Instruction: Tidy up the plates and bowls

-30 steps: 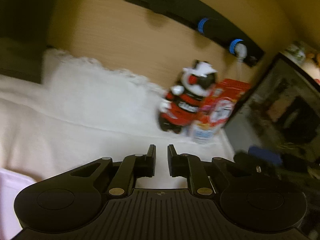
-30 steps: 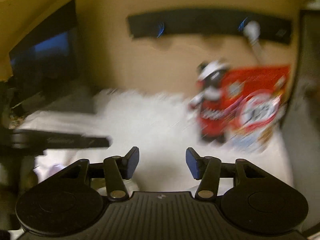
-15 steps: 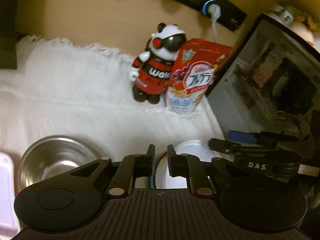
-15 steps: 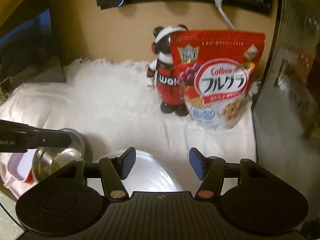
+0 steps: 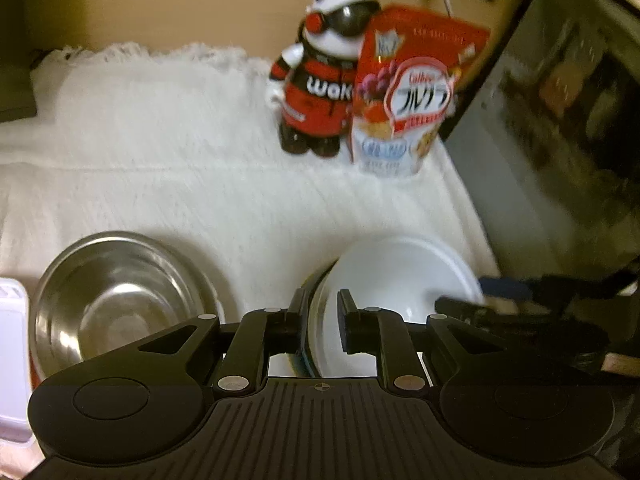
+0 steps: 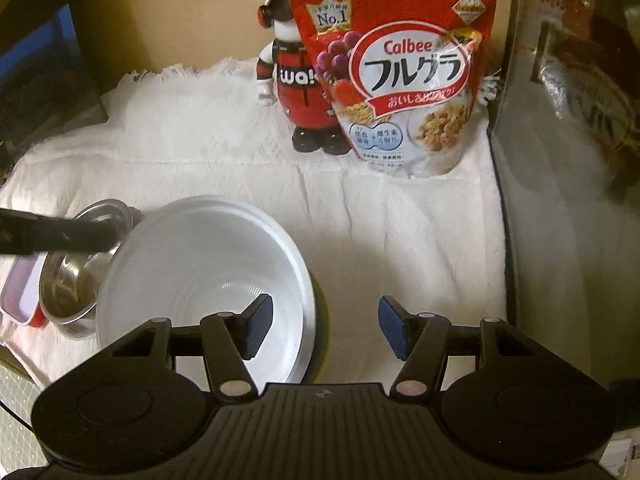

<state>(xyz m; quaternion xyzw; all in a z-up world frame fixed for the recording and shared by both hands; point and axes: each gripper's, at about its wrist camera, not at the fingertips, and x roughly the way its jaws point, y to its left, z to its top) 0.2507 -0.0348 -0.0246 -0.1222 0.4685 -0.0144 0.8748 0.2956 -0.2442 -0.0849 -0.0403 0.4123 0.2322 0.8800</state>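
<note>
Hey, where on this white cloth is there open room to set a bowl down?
Bare cloth lies between the steel bowl, the white bowl and the toy figure. Another patch sits between the white bowl, the cereal bag and the dark case. The near left is crowded.

A white cloth [image 6: 400, 240] covers the tabletop. On it, at 12 o'clock, a toy bear [image 6: 298, 76] stands touching a red cereal bag [image 6: 404, 76]. Nearer, a white bowl [image 6: 200, 280] sits at 6 o'clock, a steel bowl [image 5: 116, 300] just beside at 9 o'clock.
</note>
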